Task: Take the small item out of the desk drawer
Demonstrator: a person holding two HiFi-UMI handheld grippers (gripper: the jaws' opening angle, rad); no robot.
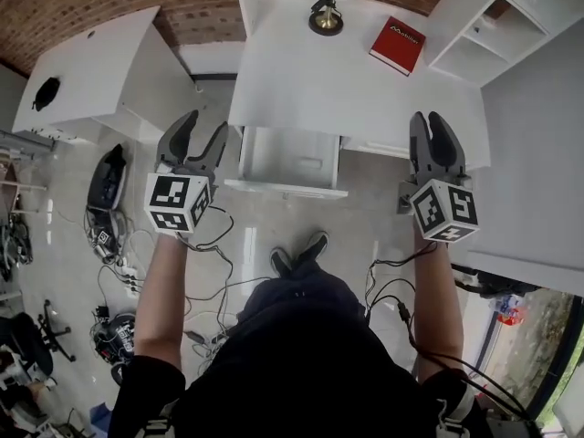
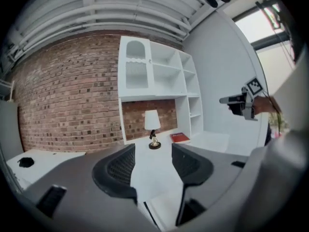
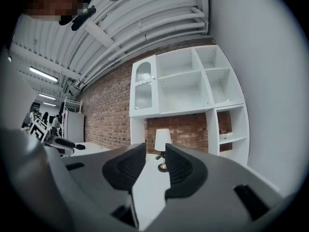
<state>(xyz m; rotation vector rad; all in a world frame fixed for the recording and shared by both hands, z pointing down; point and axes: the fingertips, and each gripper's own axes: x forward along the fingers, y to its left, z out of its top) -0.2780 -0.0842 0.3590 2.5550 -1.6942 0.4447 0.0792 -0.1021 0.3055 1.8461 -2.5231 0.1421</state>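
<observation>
Jutting from the smooth white desk (image 1: 356, 89), the boxy drawer (image 1: 290, 161) stands pulled out; any small item inside is too faint to make out. Before it hover 2 grippers: left gripper (image 1: 206, 124) with ribbed black pads wide and empty, right gripper (image 1: 427, 119) narrower, also empty. Farther back lie 1 red book (image 1: 397, 45) and a brass-footed lamp (image 1: 326, 16).

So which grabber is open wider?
The left gripper: its jaws stand well apart, while those of the right gripper leave only a narrow gap. Both are empty.
</observation>
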